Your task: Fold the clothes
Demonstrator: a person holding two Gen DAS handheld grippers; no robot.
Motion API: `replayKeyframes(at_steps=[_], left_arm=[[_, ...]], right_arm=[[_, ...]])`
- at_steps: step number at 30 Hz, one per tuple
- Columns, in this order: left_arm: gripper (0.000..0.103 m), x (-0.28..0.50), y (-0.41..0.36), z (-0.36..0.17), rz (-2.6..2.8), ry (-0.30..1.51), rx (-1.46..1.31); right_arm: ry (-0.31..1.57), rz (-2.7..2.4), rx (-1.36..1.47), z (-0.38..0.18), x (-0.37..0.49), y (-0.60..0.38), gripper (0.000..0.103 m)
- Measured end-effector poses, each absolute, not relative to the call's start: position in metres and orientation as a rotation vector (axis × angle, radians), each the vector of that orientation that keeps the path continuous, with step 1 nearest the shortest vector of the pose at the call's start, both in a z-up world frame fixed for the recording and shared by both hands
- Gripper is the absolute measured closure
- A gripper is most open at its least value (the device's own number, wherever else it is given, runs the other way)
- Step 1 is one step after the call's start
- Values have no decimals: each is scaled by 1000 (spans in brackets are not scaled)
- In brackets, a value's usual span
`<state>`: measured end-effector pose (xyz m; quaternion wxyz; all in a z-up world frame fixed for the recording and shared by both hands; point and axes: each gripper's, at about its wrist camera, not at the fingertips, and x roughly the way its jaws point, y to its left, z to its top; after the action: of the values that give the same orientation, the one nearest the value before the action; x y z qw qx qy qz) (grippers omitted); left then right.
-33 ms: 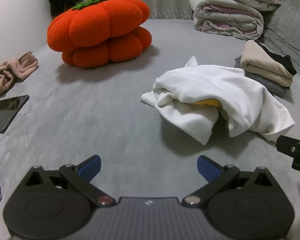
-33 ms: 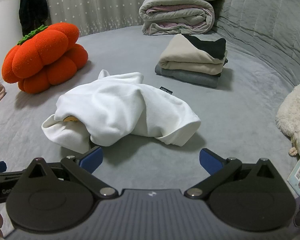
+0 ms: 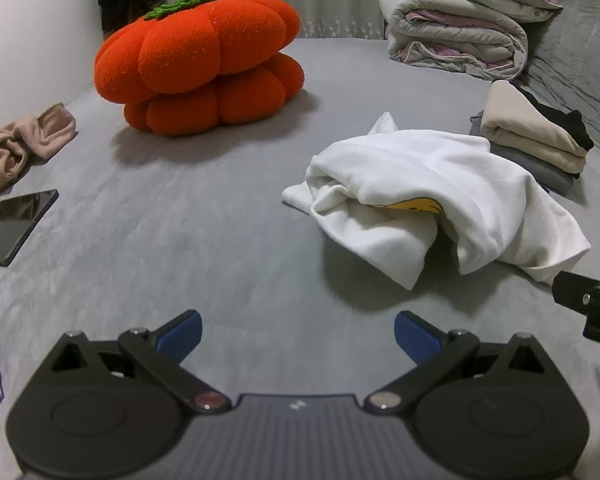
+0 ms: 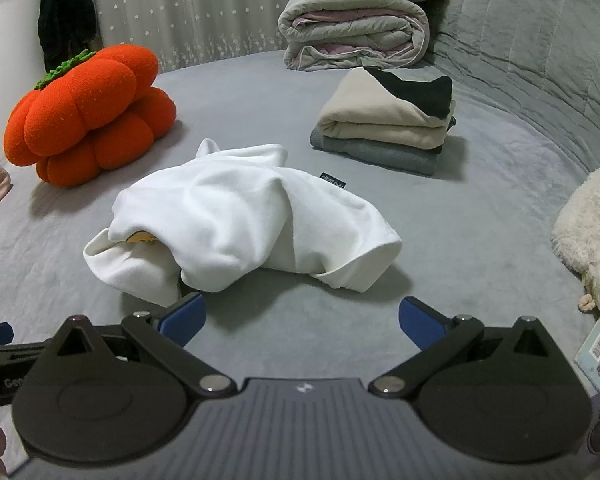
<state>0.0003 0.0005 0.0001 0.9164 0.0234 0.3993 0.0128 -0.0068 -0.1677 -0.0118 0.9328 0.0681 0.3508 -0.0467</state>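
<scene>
Fingers of the left gripper point(image 3: 298, 334) are spread wide apart with nothing between them, above the grey bed point(image 3: 220, 220). A crumpled white garment point(image 3: 440, 192) is seen ahead and to the right of it, lying loose on the bed. The right gripper point(image 4: 302, 318) is likewise held fully apart and empty, with the same garment just ahead, slightly to its left. A stack of folded clothes point(image 4: 384, 128) is placed farther ahead of the right gripper, and an orange pumpkin cushion point(image 3: 204, 64) well ahead of the left one.
</scene>
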Motion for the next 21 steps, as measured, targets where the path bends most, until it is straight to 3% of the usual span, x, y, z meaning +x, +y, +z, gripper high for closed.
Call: replayKeyframes(at_steps=[21], left_arm=[[1, 3, 1, -3, 30, 835, 50]], right_arm=[[736, -94, 134, -16, -4, -166, 0]])
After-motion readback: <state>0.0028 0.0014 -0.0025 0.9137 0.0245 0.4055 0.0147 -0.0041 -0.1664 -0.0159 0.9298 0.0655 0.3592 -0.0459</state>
